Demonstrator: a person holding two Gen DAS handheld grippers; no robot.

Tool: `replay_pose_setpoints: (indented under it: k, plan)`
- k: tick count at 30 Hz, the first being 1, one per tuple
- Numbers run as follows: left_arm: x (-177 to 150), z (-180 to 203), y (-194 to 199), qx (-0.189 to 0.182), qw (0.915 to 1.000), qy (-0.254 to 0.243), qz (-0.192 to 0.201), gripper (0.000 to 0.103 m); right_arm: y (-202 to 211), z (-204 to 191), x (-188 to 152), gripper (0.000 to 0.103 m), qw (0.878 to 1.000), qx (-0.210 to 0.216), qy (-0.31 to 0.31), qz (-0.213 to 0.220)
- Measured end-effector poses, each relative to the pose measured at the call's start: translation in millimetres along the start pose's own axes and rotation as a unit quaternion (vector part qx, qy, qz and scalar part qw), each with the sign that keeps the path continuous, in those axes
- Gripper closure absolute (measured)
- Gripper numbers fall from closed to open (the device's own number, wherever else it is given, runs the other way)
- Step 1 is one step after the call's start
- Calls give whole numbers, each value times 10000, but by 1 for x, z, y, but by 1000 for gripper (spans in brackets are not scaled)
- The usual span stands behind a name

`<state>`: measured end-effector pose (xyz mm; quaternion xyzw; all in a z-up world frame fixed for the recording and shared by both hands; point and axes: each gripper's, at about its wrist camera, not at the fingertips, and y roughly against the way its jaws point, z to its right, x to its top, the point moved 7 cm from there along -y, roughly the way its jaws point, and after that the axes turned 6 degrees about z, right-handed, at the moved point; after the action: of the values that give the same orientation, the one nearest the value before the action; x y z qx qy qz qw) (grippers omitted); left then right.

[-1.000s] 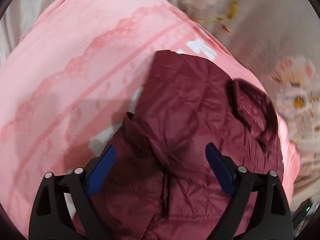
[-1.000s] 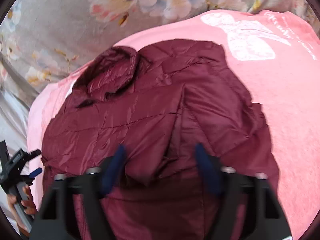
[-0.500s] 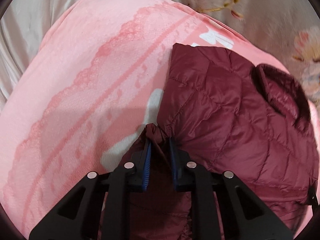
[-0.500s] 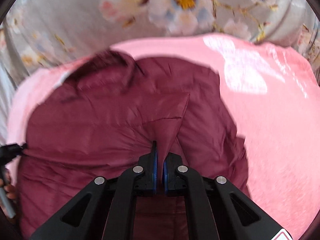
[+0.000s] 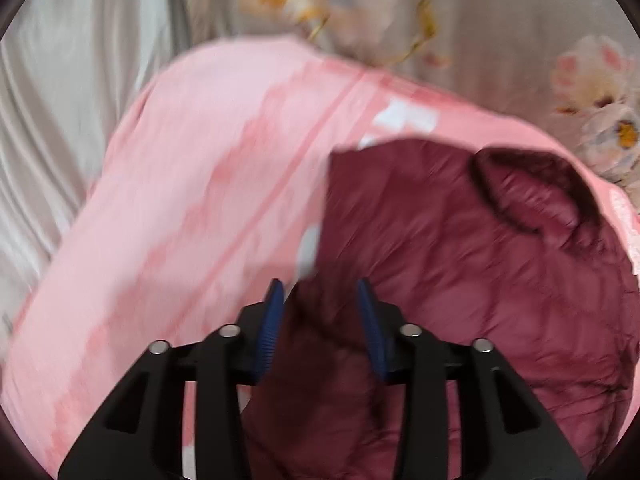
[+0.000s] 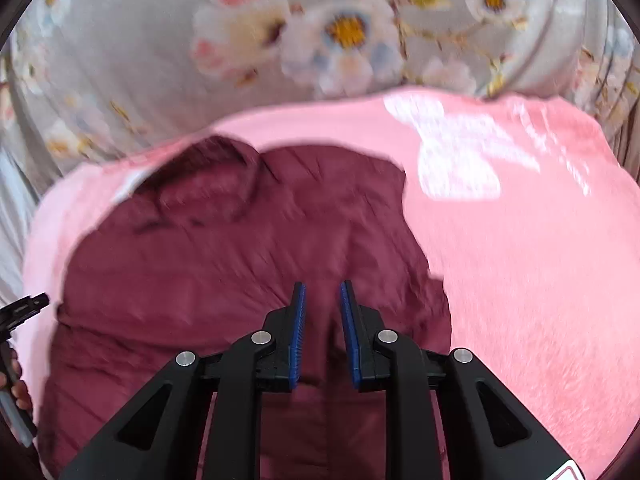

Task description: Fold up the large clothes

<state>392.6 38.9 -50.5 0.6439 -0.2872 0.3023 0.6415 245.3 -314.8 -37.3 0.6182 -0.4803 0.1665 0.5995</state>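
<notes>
A maroon quilted jacket (image 5: 460, 280) lies on a pink blanket (image 5: 200, 200), its hood (image 5: 532, 192) at the far right. My left gripper (image 5: 320, 292) hovers over the jacket's near left edge. Its jaws are opening, and the fabric lies loose below and between them, not pinched. In the right wrist view the jacket (image 6: 240, 272) spreads left of centre with its hood (image 6: 204, 184) at the far left. My right gripper (image 6: 322, 292) is above the jacket's middle fold. Its jaws are also opening, a narrow gap between the blue pads, and they clamp nothing.
The pink blanket (image 6: 520, 260) rests on a grey floral bed sheet (image 6: 320, 32). The left gripper's black frame (image 6: 20, 312) and a person's hand (image 6: 16, 380) show at the left edge. Pale sheet folds (image 5: 60, 100) lie beyond the blanket.
Half a second ago both grippers were pinched shut on folds of the jacket. Both have now let go, parted their jaws and lifted away from the fabric.
</notes>
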Motion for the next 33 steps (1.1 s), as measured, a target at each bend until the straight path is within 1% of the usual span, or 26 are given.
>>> replay_pose_setpoints:
  k: [2, 3, 5, 7, 9, 10, 12, 15, 16, 18, 20, 22, 24, 25, 27, 28, 33]
  plan:
    - [14, 23, 2, -189, 9998, -81, 78, 55, -8, -22, 8, 83, 9997, 227, 91, -34]
    - [18, 37, -1, -282, 9995, -149, 59, 53, -15, -34, 9, 83, 9993, 299, 211, -81]
    - [16, 61, -12, -392, 9989, -258, -69, 53, -32, -56, 2, 83, 9980, 386, 450, -234]
    - [3, 83, -31, -433, 9975, -434, -347, 53, -52, -72, -10, 83, 9956, 450, 642, -514]
    - [-12, 93, -47, -407, 9960, -577, -556, 53, -69, -80, -28, 83, 9926, 455, 785, -804]
    - [-21, 95, -52, -380, 9953, -634, -633, 53, -73, -81, -36, 83, 9913, 450, 832, -918]
    - [-35, 95, -53, -358, 9946, -744, -626, 53, -75, -84, -55, 83, 9880, 502, 953, -1106]
    - [-49, 89, -45, -421, 9929, -941, -590, 53, -60, -89, -68, 83, 9840, 457, 1340, -1078]
    - [-52, 86, -41, -453, 9921, -1003, -608, 53, -57, -89, -69, 83, 9837, 463, 1363, -1075]
    - [-53, 82, -33, -476, 9916, -1031, -621, 53, -47, -84, -63, 83, 9862, 492, 1220, -1010]
    - [-45, 79, -25, -486, 9929, -937, -554, 53, -43, -82, -50, 83, 9899, 474, 1045, -836]
    - [-34, 79, -22, -529, 9945, -777, -457, 51, -46, -77, -38, 83, 9928, 387, 894, -701]
    - [-26, 82, -24, -500, 9957, -682, -371, 43, -56, -69, -37, 83, 9937, 281, 800, -734]
    - [-27, 84, -28, -483, 9957, -680, -404, 40, -62, -67, -39, 83, 9935, 239, 794, -782]
    - [-35, 88, -42, -480, 9944, -729, -597, 40, -75, -60, -50, 83, 9925, 157, 797, -919]
    - [-43, 91, -48, -495, 9937, -744, -683, 40, -78, -60, -55, 84, 9924, 165, 808, -910]
    - [-55, 93, -50, -323, 9948, -942, -232, 38, -80, -57, -61, 84, 9936, 191, 840, -731]
